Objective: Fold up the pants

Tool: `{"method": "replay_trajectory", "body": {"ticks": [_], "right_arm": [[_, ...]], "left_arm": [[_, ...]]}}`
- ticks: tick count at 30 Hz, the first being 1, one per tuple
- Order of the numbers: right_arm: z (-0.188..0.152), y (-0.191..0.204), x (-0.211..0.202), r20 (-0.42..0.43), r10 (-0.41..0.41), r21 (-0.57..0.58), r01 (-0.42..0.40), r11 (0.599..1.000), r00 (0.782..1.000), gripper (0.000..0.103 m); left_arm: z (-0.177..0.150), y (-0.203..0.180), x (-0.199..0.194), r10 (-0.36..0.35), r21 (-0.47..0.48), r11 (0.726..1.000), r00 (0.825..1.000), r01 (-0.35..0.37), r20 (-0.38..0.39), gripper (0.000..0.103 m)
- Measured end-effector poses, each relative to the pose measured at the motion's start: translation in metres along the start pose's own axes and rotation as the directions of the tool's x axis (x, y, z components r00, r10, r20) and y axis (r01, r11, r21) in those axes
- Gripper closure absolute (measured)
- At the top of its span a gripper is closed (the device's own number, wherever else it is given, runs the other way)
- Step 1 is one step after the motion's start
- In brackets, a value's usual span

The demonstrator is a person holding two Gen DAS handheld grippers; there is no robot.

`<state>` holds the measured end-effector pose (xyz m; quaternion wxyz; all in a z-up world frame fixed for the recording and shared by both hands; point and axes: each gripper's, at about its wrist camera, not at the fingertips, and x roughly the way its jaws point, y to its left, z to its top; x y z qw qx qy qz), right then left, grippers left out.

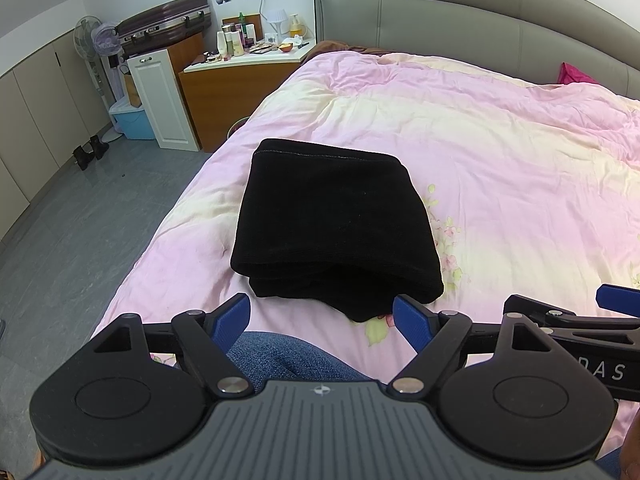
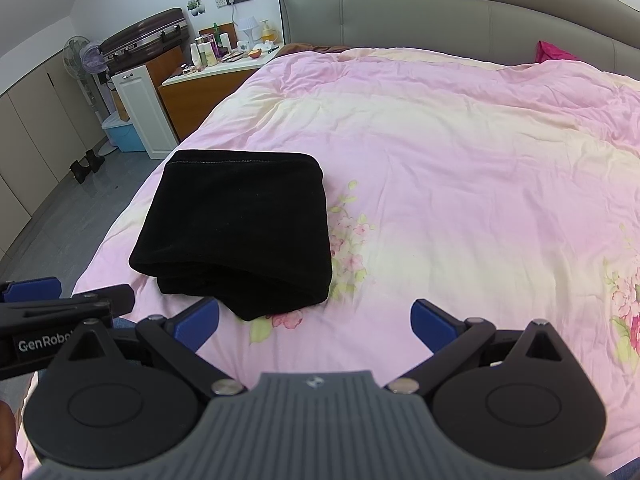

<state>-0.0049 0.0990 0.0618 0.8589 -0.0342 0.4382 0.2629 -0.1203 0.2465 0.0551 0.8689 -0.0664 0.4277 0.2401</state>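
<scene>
Both grippers spread empty, folded black pants on pink bedspread

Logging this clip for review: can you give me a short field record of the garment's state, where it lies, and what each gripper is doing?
garment: black pants, folded into a compact stack
location: on the pink floral duvet, near the bed's left edge
left gripper: open, empty, just short of the pants
right gripper: open, empty, over the duvet to the right of the pants
task state: fold looks finished
</scene>
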Motion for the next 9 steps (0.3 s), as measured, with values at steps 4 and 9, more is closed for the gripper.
{"method": "replay_trajectory", "body": {"ticks": [4,9], "right_arm": [[0.0000,-0.0007,-0.0002,0.000,-0.001,0.000,0.001,1.000,1.000,0.005],[-0.0007,0.0014,0.0015,0.000,-0.010,0.001,0.010,1.000,1.000,0.005]], "left_arm": [[0.0000,-0.0001,0.0004,0.000,0.000,1.000,1.000,0.000,0.000,0.009],[-0.0011,-0.0004,0.0003,0.000,0.000,1.000,1.000,0.000,0.000,0.009]]}}
